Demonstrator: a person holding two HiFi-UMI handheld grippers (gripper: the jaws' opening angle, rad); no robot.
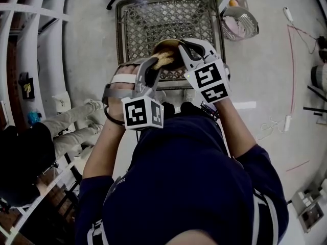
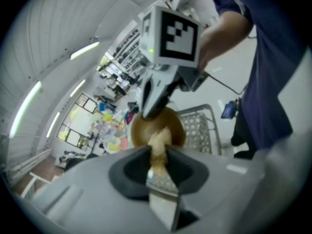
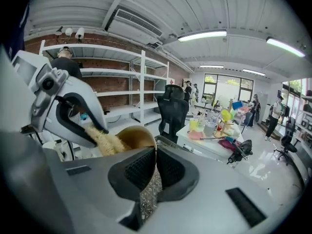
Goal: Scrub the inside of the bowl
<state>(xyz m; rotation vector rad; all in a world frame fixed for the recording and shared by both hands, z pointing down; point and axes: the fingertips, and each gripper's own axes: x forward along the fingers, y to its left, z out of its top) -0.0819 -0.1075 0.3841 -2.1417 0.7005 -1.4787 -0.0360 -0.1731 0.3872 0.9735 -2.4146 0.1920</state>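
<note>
Here we are over the wire crate (image 1: 153,19), which sits on the pale floor (image 1: 265,70). Both grippers hang above the crate's near edge. The right gripper (image 1: 186,50) has its fingers pinched almost together on the rim of the brown bowl (image 1: 171,49); in the right gripper view the thin wall of the bowl (image 3: 136,136) runs straight in between the pads of the right gripper (image 3: 155,167). So the bowl is in the air above the crate's near side, tipped with its mouth towards the left gripper (image 1: 153,68).

And the left gripper's fingers are clamped narrowly on a tan, fibrous scrubber (image 1: 163,60) (it looks like loofah). In the left gripper view the scrubber (image 2: 158,145) sticks out past the fingers of the left gripper (image 2: 158,162) and its free end reaches into the bowl (image 2: 156,126), against the inner wall. The right gripper (image 2: 153,101) bites the bowl's far rim there.

Just off the crate's far right corner sits a metal strainer (image 1: 240,23).
</note>
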